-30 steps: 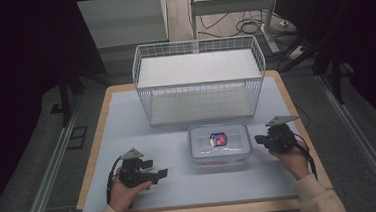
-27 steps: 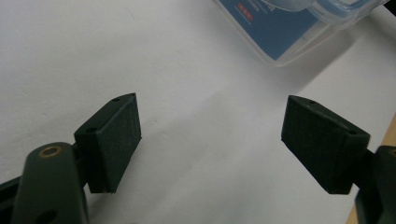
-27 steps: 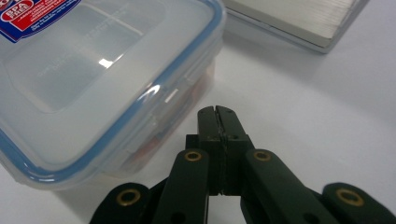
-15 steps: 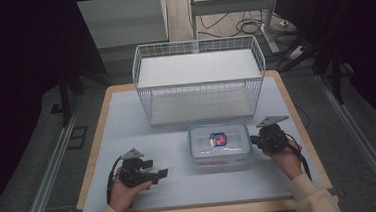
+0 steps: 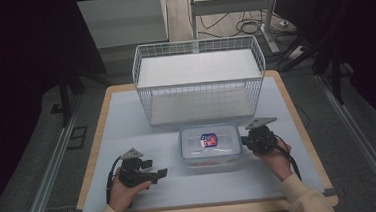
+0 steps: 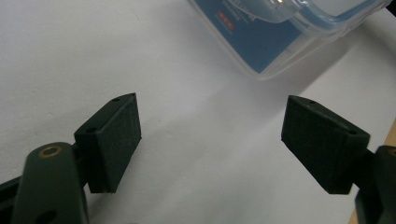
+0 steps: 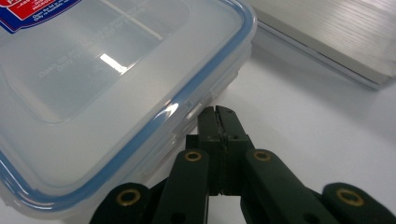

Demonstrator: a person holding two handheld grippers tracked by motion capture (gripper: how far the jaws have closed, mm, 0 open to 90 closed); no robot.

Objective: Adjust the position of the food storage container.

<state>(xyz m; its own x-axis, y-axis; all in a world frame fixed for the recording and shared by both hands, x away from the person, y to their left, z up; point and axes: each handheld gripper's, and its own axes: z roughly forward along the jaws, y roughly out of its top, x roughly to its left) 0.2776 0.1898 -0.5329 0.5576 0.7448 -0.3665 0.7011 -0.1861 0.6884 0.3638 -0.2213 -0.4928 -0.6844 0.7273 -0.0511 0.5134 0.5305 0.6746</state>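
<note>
Your clenched, empty right gripper (image 7: 218, 114) touches the container (image 7: 107, 84) side latch, frame centre; left gripper (image 6: 210, 140) stands released, farther off.

High view: fixed overhead on the person's side, facing forward and down, takes in the whole surface (image 5: 126, 115) from far. Left gripper view: low, very near the surface, looking between its own jaws toward a corner of the plastic box (image 6: 280, 37). Right gripper view: tight against that box's edge. All three views share the plastic box and the white surface.
</note>
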